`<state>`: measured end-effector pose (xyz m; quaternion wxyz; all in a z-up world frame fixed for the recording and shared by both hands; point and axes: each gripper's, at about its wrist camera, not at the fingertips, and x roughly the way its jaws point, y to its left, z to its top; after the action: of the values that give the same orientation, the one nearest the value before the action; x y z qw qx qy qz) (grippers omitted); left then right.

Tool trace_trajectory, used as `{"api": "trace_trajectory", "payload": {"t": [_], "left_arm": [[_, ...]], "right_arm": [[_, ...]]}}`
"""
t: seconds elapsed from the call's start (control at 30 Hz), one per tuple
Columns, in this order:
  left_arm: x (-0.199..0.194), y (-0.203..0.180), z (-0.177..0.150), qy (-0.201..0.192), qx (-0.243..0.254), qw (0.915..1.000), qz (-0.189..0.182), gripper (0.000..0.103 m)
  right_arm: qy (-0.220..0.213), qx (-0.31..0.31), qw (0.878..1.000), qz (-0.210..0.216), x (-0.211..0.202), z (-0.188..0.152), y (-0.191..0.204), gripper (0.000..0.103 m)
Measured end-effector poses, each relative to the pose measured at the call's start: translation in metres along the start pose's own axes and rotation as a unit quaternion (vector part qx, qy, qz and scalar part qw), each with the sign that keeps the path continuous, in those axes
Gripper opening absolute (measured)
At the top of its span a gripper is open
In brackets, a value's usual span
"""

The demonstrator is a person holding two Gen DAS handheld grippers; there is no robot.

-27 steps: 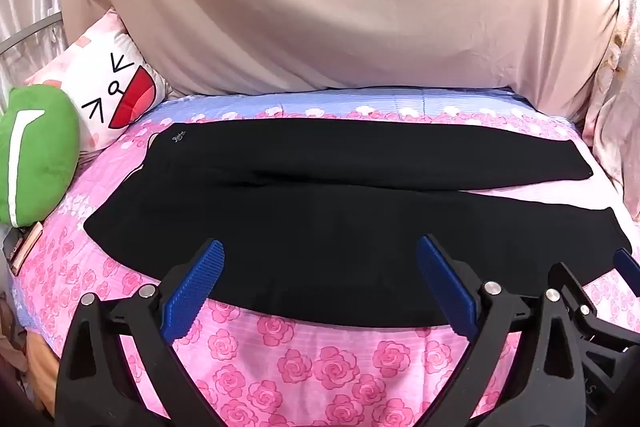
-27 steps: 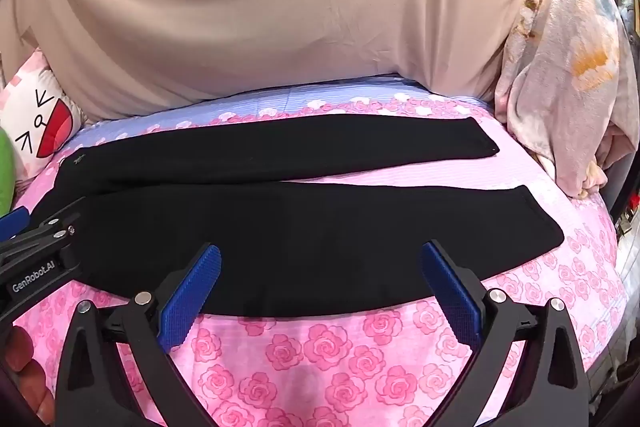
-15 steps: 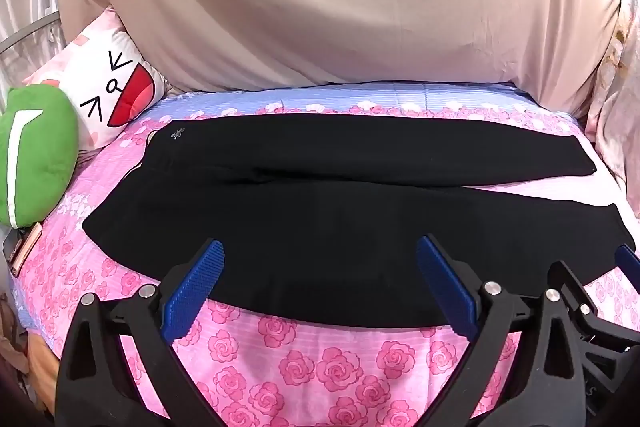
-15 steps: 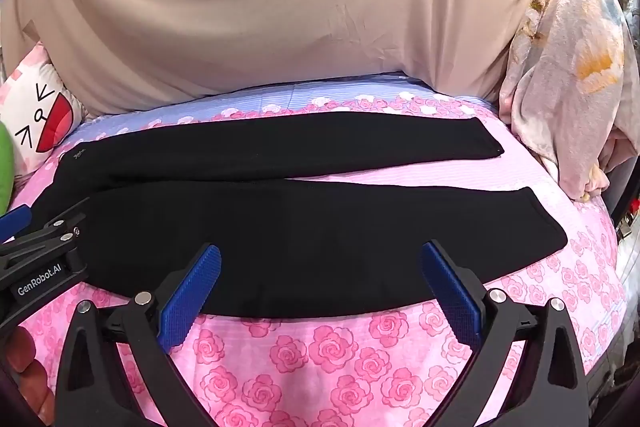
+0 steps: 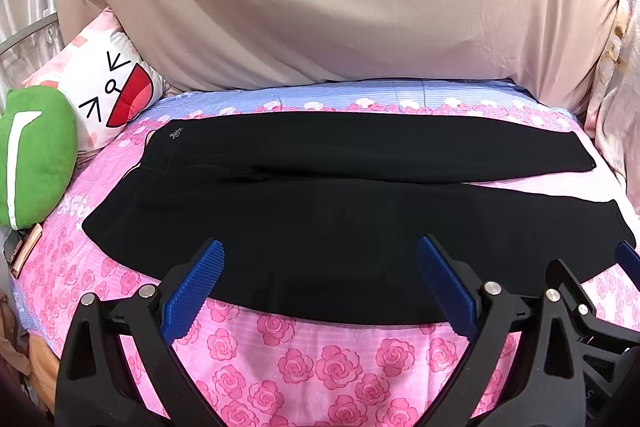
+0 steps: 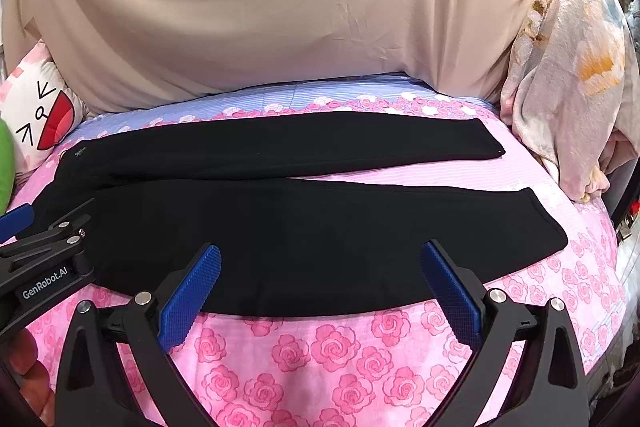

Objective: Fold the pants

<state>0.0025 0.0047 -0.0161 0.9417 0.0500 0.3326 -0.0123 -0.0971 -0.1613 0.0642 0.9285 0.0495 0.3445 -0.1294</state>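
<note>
Black pants (image 5: 340, 195) lie flat across the pink rose bedspread (image 5: 304, 359), waistband at the left, both legs stretched to the right and slightly apart; they also show in the right wrist view (image 6: 304, 223). My left gripper (image 5: 320, 283) is open and empty, hovering over the near edge of the pants. My right gripper (image 6: 320, 283) is open and empty, over the near edge of the nearer leg. The right gripper shows at the right of the left wrist view (image 5: 624, 263), and the left gripper's black body at the left of the right wrist view (image 6: 44, 259).
A beige sheet (image 5: 340, 7) hangs behind the bed. A cartoon-face pillow (image 5: 108, 91) and a green plush (image 5: 36, 151) sit at the left. A phone (image 5: 24, 247) lies by the left edge. A floral blanket (image 6: 568, 67) is heaped at the right.
Both grippers have shifted slightly; the view has tilted down a little, so the pants sit slightly higher in frame. The pants have not moved. Both grippers remain open.
</note>
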Motion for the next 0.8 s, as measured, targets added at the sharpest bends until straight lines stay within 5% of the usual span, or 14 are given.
{"api": "trace_trajectory", "payload": {"t": [0.8], "left_arm": [[-0.002,-0.005,0.008,0.005,0.002,1.0000,0.001,0.095]], "right_arm": [[0.000,-0.002,1.000,-0.004,-0.004,0.002,0.007,0.098]]}}
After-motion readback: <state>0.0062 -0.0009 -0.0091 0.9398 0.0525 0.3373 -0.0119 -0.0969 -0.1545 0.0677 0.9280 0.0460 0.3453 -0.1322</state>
